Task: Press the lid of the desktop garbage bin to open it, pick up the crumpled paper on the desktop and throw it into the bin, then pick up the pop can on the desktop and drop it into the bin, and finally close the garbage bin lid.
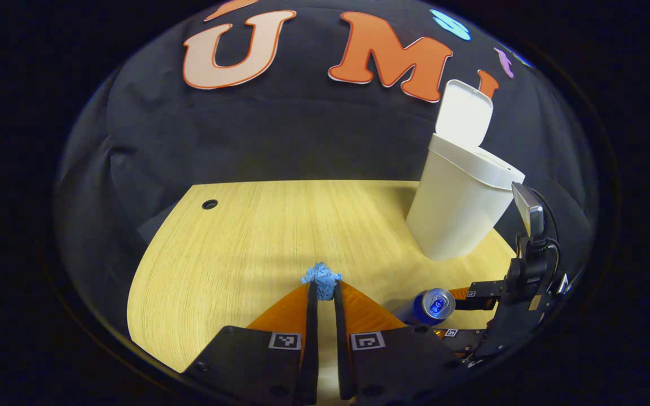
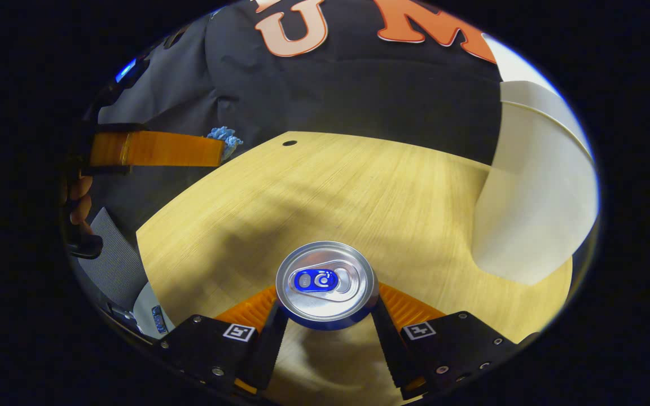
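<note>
A pale wooden tabletop [image 1: 235,242] with a rounded outline fills the lower half of both views, with a small dark round hole [image 1: 209,204] near its far left corner.

Toward the far right edge of the tabletop stands a tall white plastic desktop garbage bin [image 1: 460,208]. Its flat white lid [image 1: 464,114] is tipped up and stands open above the rim. In the right gripper view the bin's white wall [image 2: 534,197] rises along the right side.

Next in size is a blue pop can with a silver top [image 2: 325,282], held upright between the two fingers of the right gripper [image 2: 328,316]. Both fingers press against its sides. In the left gripper view the same can [image 1: 435,304] appears near the front right edge of the tabletop, in front of the bin, with the right gripper [image 1: 474,310] around it.

Smallest is a crumpled ball of light blue paper [image 1: 321,277]. The left gripper [image 1: 324,293] has its fingers drawn close together and pinches the paper at their tips, above the middle of the tabletop. In the right gripper view the paper [image 2: 224,137] sits at the end of the left gripper's finger [image 2: 156,149], beyond the left edge of the tabletop.
</note>
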Motion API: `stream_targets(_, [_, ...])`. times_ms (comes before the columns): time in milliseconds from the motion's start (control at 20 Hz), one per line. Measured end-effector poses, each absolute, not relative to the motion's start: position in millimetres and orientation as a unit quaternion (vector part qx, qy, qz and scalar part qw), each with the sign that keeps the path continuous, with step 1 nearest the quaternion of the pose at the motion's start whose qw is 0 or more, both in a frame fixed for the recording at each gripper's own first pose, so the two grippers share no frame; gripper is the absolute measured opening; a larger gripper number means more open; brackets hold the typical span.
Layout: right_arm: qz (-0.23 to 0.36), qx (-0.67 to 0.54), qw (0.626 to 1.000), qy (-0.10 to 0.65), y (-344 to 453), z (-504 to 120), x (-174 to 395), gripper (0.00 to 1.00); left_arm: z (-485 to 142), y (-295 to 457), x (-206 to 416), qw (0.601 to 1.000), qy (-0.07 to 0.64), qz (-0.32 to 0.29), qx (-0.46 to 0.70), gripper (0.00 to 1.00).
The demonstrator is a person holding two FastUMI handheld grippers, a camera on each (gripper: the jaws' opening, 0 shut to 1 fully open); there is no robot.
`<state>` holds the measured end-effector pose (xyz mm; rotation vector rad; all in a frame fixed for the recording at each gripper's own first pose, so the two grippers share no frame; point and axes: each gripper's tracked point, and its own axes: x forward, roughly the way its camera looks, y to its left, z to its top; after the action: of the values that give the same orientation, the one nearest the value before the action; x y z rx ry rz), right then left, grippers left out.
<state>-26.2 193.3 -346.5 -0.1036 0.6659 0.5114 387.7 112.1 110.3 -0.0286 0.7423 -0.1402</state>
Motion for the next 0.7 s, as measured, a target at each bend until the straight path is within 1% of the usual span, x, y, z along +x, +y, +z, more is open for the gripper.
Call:
stream_targets(100, [0.232,-0.041,0.917,0.32,177,-339,-30,0.8,124,92,401,0.934,0.346,-0.089,-0.011,0.17])
stream_targets(150, [0.223,-0.038,0.92,0.319,167,-338,-30,0.8,132,84,408,0.936,0.337,-0.099,-0.009,0.18])
stream_targets(400, [0.177,-0.021,0.934,0.309,125,-328,-35,0.8,172,25,444,0.942,0.288,-0.17,0.01,0.18])
stream_targets(700, [0.124,0.001,0.944,0.305,82,-324,-54,0.8,208,-47,472,0.938,0.24,-0.249,0.025,0.18])
